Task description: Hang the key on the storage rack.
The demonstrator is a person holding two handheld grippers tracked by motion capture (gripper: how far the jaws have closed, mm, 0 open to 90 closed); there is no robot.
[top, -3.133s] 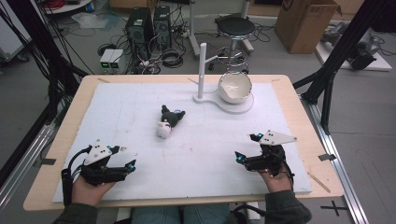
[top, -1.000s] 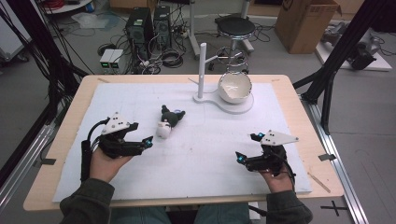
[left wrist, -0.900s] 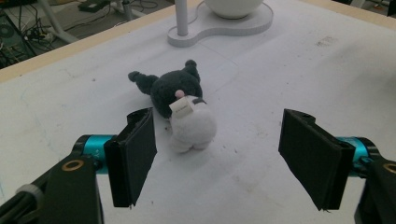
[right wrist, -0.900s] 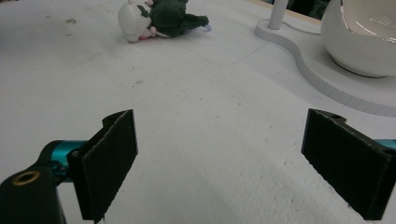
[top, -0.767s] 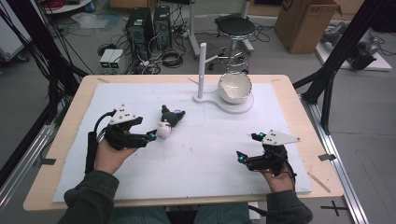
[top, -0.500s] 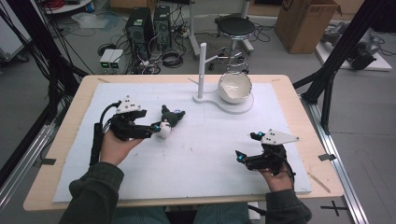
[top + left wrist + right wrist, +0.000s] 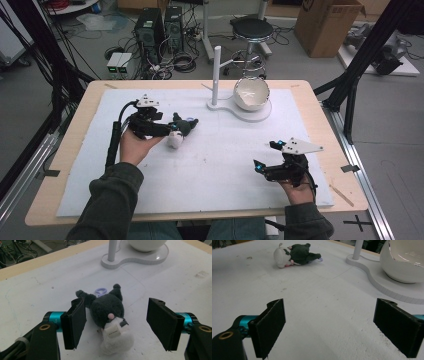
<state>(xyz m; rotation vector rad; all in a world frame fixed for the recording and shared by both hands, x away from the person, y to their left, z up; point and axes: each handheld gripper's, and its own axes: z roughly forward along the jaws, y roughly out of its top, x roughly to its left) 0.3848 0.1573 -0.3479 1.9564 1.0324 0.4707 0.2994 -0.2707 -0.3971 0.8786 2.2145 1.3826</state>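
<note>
Since three seconds ago, the left gripper (image 7: 167, 131) has been carried from the near left part of the white mat (image 7: 215, 165) up to the plush toy (image 7: 179, 131), and its jaws are now set wide apart on either side of the toy, with nothing clamped between them. The right gripper (image 7: 265, 156) is seen unmoved near the right front of the mat, its jaws likewise spread wide and empty. In the left gripper view, details hidden from the high view are shown: the toy (image 7: 110, 317) is seen to have a dark grey head with two pointed ears, a small pink nose, a white lower body and a sewn-in label (image 7: 113, 330), and a pale purple ring (image 7: 100, 292) lies just behind it. One jaw is close beside the toy; whether it touches cannot be told. In the right gripper view, the toy (image 7: 295, 255) is seen lying on its side, well apart from that gripper. The white stand (image 7: 240, 111), with its post and white bowl (image 7: 251, 93), is placed farther back on the mat.
</note>
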